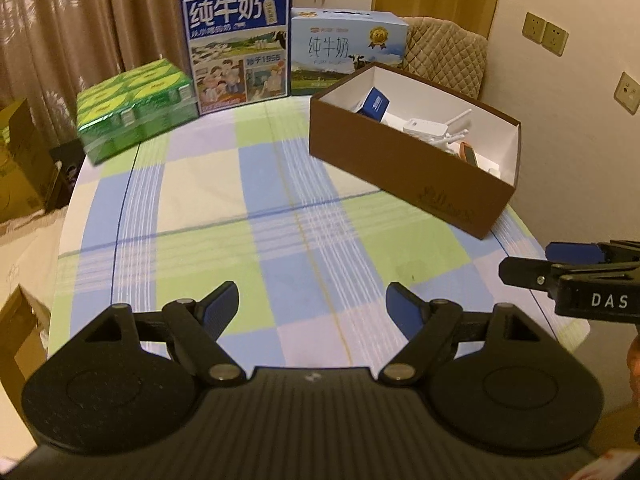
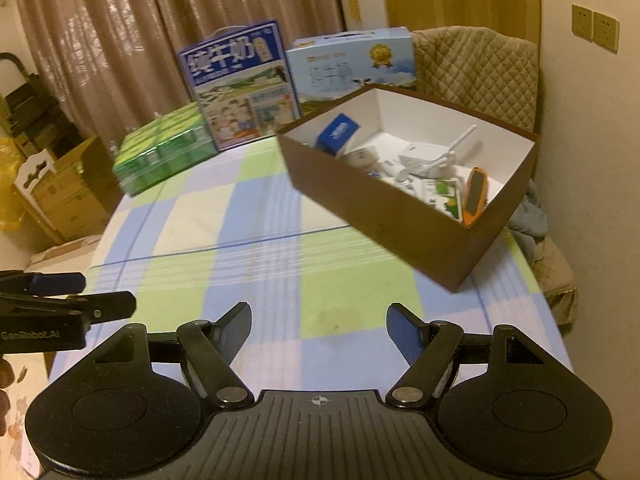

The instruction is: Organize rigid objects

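The left claw [image 1: 312, 300] hovers above the near part of the tabletop [image 1: 208, 216] with its two blue-padded fingers spread wide and nothing between them. The right claw [image 2: 318, 320] is likewise spread apart and empty, held above the checked cloth that covers the tabletop. Each claw shows in the other's view — the right one pokes in at the left claw's right side, the left one at the right claw's left side, so the two sit side by side at about the same height.

Ahead and to the right of both claws stands the brown box [image 2: 384, 216], open at the top, white inside, set at an angle on the tabletop. Inside it lie the rigid objects: a blue carton [image 2: 336, 132] leaning at the far-left end, a white router [image 2: 424, 160] with its antennas sticking up in the middle, and an orange device [image 2: 474, 196] propped against the near-right corner. Smaller white items lie beneath them, too jumbled to tell apart.

Farther ahead, beyond the left claw's fingertips, a tall milk carton case [image 1: 238, 48] stands upright, with a pale-blue milk case [image 1: 344, 48] just beside it on the right, behind the brown box. Ahead to the left sits a green shrink-wrapped pack [image 1: 132, 108] near the tabletop's far-left edge.
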Demonstrator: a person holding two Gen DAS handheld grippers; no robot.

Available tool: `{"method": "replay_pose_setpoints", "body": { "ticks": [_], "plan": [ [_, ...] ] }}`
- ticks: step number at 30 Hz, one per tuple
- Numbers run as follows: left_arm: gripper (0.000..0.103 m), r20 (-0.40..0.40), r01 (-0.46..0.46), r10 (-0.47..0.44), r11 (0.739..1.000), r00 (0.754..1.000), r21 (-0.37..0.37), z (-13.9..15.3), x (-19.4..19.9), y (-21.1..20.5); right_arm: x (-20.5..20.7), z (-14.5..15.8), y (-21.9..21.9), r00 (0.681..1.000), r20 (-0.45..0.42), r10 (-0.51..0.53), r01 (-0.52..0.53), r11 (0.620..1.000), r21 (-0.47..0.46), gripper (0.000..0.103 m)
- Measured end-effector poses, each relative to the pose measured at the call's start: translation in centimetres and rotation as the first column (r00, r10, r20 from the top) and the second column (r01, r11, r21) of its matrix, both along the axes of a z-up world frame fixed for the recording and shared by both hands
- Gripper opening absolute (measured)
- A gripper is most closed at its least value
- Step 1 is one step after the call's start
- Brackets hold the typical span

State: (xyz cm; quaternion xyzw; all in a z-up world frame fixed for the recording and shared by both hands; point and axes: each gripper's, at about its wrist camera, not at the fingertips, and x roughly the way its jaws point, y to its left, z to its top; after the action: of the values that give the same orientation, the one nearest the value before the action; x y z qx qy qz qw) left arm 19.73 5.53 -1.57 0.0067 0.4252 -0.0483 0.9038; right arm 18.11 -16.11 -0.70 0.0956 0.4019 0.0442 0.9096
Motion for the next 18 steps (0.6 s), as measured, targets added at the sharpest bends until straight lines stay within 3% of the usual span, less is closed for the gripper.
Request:
{"method": "replay_pose_setpoints", "body": {
  "ticks": [18],
  "plan": [
    [0.078,-0.006,-0.067,0.067,0.997,0.998,-0.024,0.3,-8.2,3.1,-5.4,-0.3,6.1,0.994,-0.011,0.108,-0.108,0.994,-0.010,0.072]
  ]
}}
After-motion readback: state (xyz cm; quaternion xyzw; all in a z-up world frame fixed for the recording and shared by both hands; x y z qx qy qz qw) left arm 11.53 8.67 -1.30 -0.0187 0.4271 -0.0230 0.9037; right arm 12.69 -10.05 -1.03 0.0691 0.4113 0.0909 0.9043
